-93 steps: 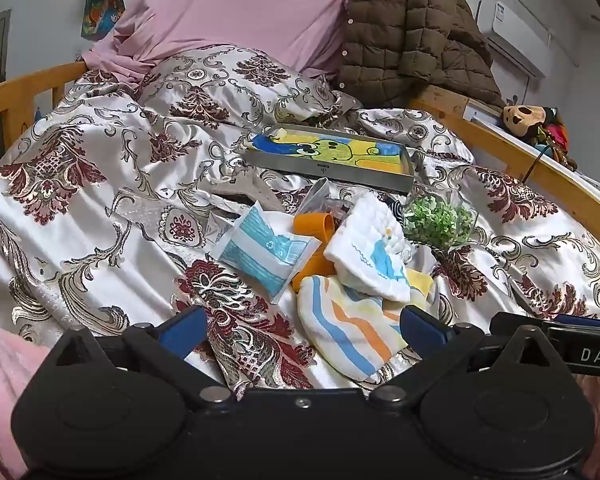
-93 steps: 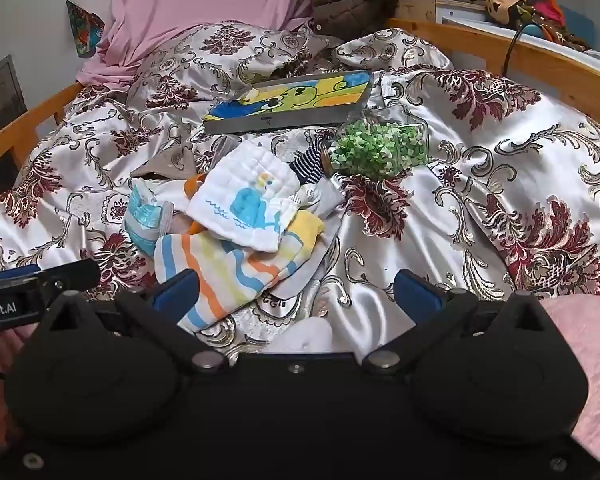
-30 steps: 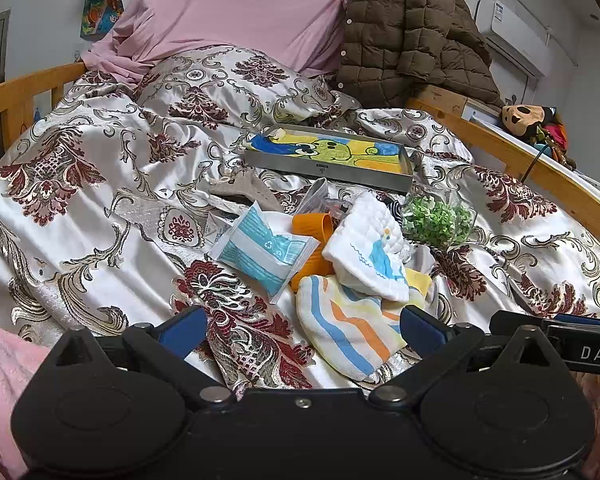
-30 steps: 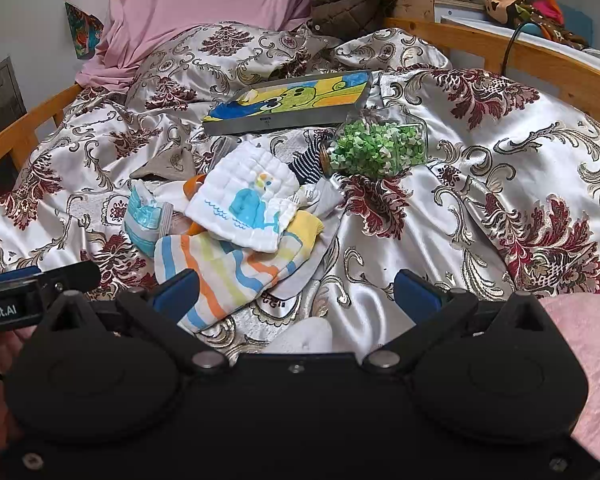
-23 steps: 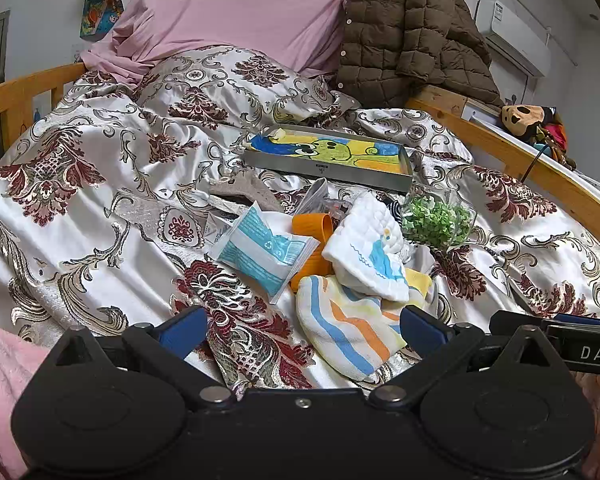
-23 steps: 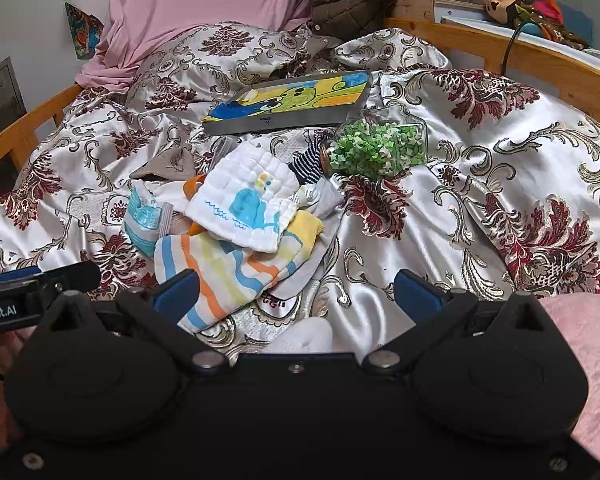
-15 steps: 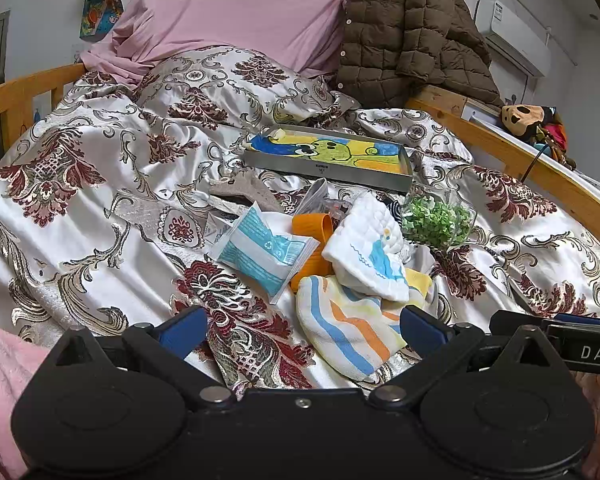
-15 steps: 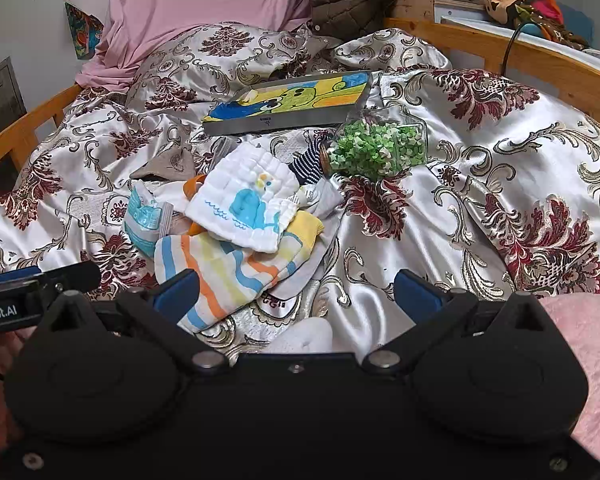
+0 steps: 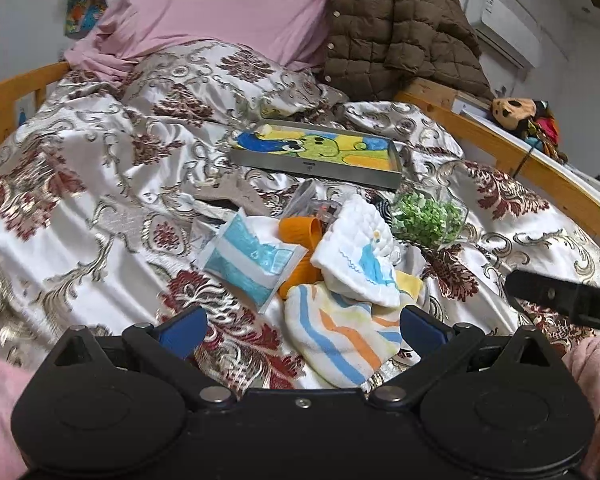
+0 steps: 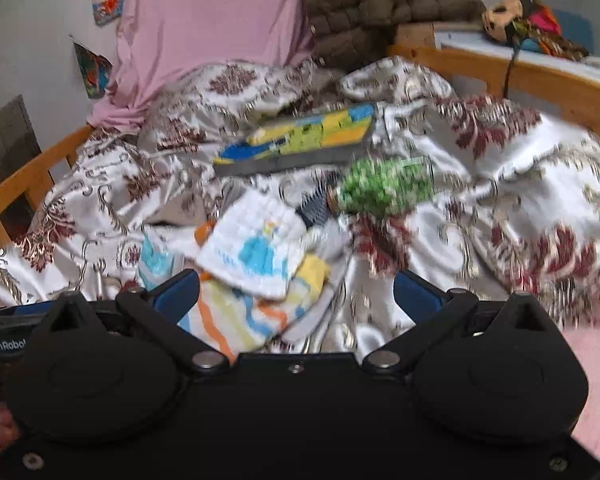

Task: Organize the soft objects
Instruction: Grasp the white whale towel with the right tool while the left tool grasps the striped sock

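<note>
A pile of soft things lies mid-bed: a white quilted cloth with a blue figure [image 9: 360, 256] [image 10: 256, 252] on top of a striped blue, orange and yellow cloth [image 9: 340, 332] [image 10: 236, 320], with an orange cloth [image 9: 300, 236] and a blue-and-white packet [image 9: 252, 260] beside them. My left gripper [image 9: 302, 328] is open just short of the striped cloth. My right gripper [image 10: 296, 292] is open too, its left finger close over the striped cloth's edge. Neither holds anything.
A clear jar of green leaves [image 9: 426, 220] [image 10: 384, 186] lies right of the pile. Behind it sits a grey tray with a cartoon picture [image 9: 316, 152]. Wooden bed rails [image 9: 540, 176], a pink pillow [image 9: 228, 4] and a brown quilted jacket [image 9: 396, 28] ring the satin bedspread.
Both grippers have started moving after holding still. The right wrist view is now blurred and the pile sits nearer its fingers. In the left view the right gripper has risen.
</note>
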Available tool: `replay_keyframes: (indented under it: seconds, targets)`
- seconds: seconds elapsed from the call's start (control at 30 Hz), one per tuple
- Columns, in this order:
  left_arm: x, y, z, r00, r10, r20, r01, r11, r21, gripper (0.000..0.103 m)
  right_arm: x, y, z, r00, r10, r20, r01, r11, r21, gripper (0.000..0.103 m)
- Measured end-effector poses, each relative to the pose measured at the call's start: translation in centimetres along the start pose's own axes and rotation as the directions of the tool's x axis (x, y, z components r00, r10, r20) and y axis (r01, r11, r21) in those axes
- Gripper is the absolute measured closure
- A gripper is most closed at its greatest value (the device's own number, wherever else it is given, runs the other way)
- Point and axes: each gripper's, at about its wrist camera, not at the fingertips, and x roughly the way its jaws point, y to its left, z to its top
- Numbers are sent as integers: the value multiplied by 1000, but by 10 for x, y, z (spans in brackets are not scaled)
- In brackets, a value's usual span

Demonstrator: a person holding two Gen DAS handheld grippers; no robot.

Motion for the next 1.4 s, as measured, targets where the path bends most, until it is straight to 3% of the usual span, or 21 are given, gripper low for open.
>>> replay_keyframes:
  seconds: [0.1,0.23,0.53,0.73,0.8,0.93,1.03,1.1,1.13,1.2,1.4]
  targets:
    - [16,0,10,998,-38,-49,40,998,48,1,16,-4,12,1000,25,-7,-26,999,-48,1]
    - [45,3,17,988,-88,-128,98,992,74,4,53,-8,30,993,79,-89,-87,992,-91,1]
    - [106,19,13,956,-160,-244,150,987,-57,15,147,29,49,967,163,-197,-215,935,-282,1]
    - [124,18,8,936,-203,-286,196,979,-55,35,191,48,44,939,192,-284,-281,905,-318,16]
    - [128,19,6,934,-212,-287,201,977,-65,47,199,53,41,936,190,-297,-288,899,-330,19]
    - [137,24,5,927,-219,-304,193,975,-113,54,212,57,29,917,203,-343,-318,891,-323,23]
    - [142,24,5,927,-212,-309,182,976,-123,62,226,67,21,916,185,-355,-311,887,-341,33]
    - [147,25,4,926,-212,-314,177,975,-135,71,230,72,17,917,171,-359,-303,886,-351,48]
    - [149,26,4,924,-214,-317,175,974,-146,76,233,74,14,916,169,-364,-303,886,-352,51]
    - [150,29,4,923,-219,-317,175,971,-161,86,234,76,10,914,171,-367,-306,886,-349,68]
    - [141,24,4,932,-229,-281,198,971,-135,95,226,66,11,921,171,-351,-290,901,-322,96]
